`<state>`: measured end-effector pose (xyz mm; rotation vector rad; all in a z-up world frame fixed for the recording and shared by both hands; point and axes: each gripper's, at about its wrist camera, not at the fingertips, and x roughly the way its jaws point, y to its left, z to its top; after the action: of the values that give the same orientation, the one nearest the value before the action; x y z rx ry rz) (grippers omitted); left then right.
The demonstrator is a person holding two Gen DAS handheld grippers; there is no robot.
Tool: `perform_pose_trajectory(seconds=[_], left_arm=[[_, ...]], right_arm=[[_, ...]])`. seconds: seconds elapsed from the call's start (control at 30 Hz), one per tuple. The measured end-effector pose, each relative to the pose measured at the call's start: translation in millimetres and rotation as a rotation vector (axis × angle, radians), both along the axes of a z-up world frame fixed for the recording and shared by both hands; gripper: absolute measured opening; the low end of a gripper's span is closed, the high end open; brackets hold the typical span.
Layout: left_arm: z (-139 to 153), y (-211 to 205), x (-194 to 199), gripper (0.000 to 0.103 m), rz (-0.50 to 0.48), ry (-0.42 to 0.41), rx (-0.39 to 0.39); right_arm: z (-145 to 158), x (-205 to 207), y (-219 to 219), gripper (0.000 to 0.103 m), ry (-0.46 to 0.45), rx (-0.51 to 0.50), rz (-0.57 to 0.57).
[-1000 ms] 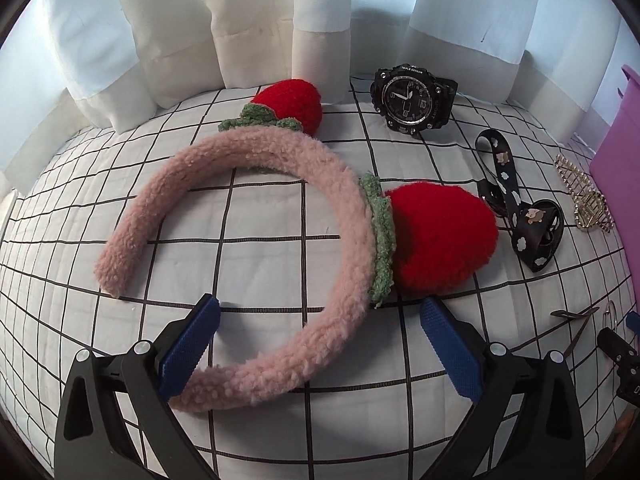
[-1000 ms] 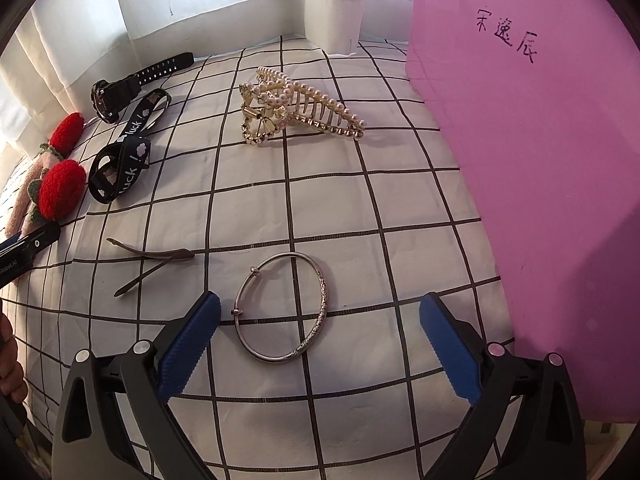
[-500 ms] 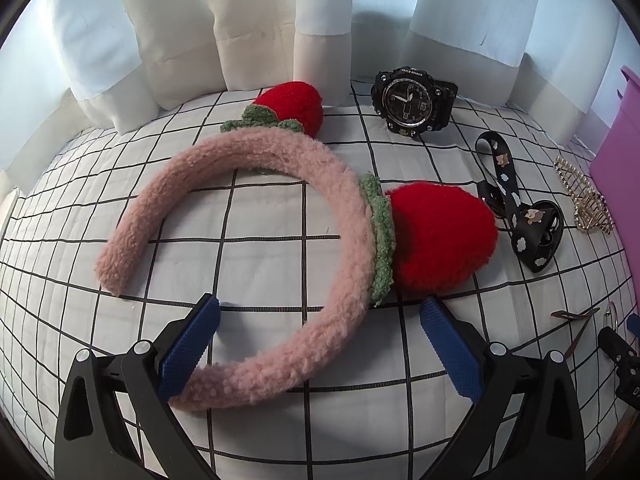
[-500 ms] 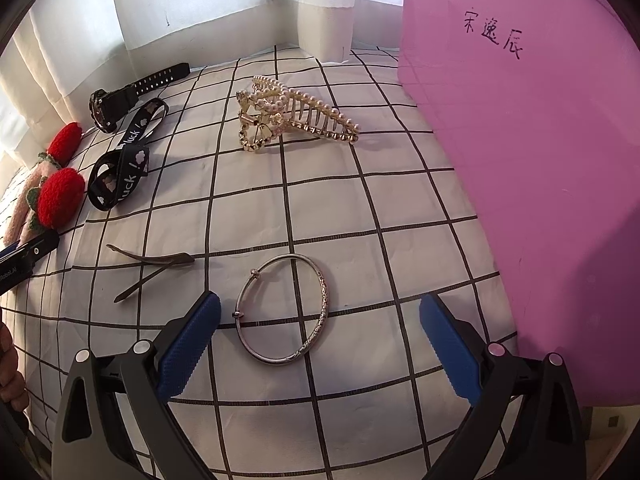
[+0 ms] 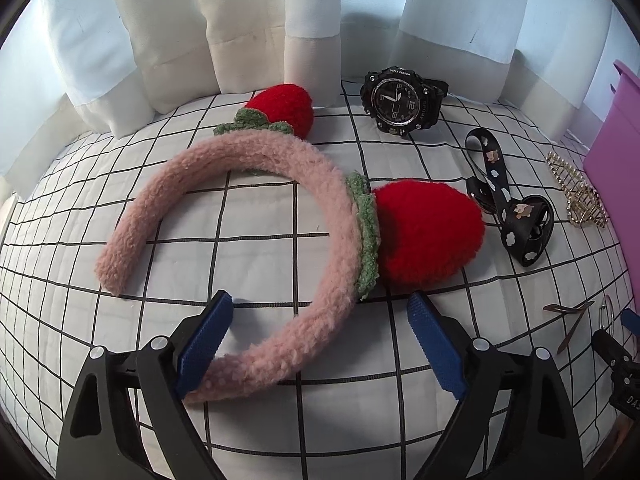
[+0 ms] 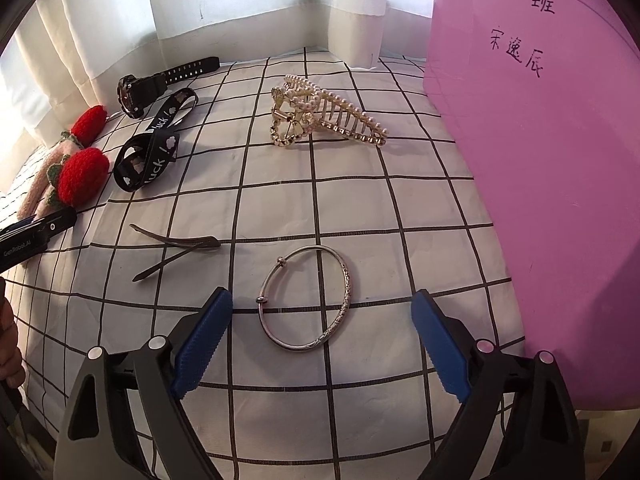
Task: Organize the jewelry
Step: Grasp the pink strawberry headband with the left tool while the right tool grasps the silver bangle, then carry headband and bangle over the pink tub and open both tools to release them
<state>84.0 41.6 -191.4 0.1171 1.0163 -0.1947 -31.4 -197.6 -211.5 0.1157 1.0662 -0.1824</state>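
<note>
Pink fleece covers the headband [image 5: 280,208], which is laid flat on the white checked cloth [image 5: 260,248], two red strawberry pompoms [image 5: 424,232] being attached to its band; the left gripper [image 5: 320,340] is held over its near end, the jaws being apart and closing, with the band lying between them; the left blue pad [image 5: 204,340] is seen at the band's end, though whether it is pressed cannot be told, and the right pad is kept clear of it. A black watch [image 5: 400,104] is set beyond the headband by the white curtain [image 5: 240,20]; a black printed strap [image 5: 504,200] is coiled just beside the nearer pompom.

In the right wrist view the silver bangle [image 6: 308,300] is found on the cloth between the fingers of the right gripper [image 6: 320,344], whose jaws are also apart and closing; neither pad is touched by it. A thin dark hair clip [image 6: 176,250] is placed near the bangle; a gold pearl claw clip [image 6: 320,114] is set farther off; a pink box [image 6: 540,180] with handwritten characters is stood along the cloth's edge.
</note>
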Motion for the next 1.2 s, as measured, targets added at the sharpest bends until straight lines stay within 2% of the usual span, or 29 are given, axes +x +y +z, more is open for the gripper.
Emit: perform_pose_trajectory(seconds=[0.03,0.13,0.17,0.2,0.27,0.5,0.83,1.2], left_arm=[[1.1,-2.1,-1.7,0.078,-0.01,-0.003,0.002],[3.8,-6.5,-4.7,0.064,-0.04,-0.007,0.0],[4.9,-7.9,-5.5,0.056,-0.048,-0.009,-0.001],[6.4,-9.2,-6.3,0.042,-0.055,-0.011,-0.002],[8.3,-10.7,-6.5,0.021,-0.065,-0.012,0.001],[13.6,-7.9,-11.4,0.009,-0.052,-0.01,0.006],[47.3,6.9,-15.9,0.009,-0.025,-0.056,-0.027],[96.4,6.6,-26.7,0.009,-0.032,-0.124,-0.081]], right_arm=[[1.1,-0.8,2.2,0.079,-0.005,0.0,0.01],[3.4,0.9,8.7,0.063,-0.013,-0.001,0.04],[5.0,1.3,10.2,0.049,-0.014,-0.005,0.048],[6.0,2.4,10.5,0.045,-0.009,-0.003,0.054],[6.1,4.2,8.9,0.045,-0.002,0.008,0.06],[11.3,3.4,4.9,0.044,0.007,0.058,0.055],[35.4,3.3,11.5,0.044,-0.028,0.086,0.082],[81.9,2.7,16.0,0.044,-0.105,0.105,0.111]])
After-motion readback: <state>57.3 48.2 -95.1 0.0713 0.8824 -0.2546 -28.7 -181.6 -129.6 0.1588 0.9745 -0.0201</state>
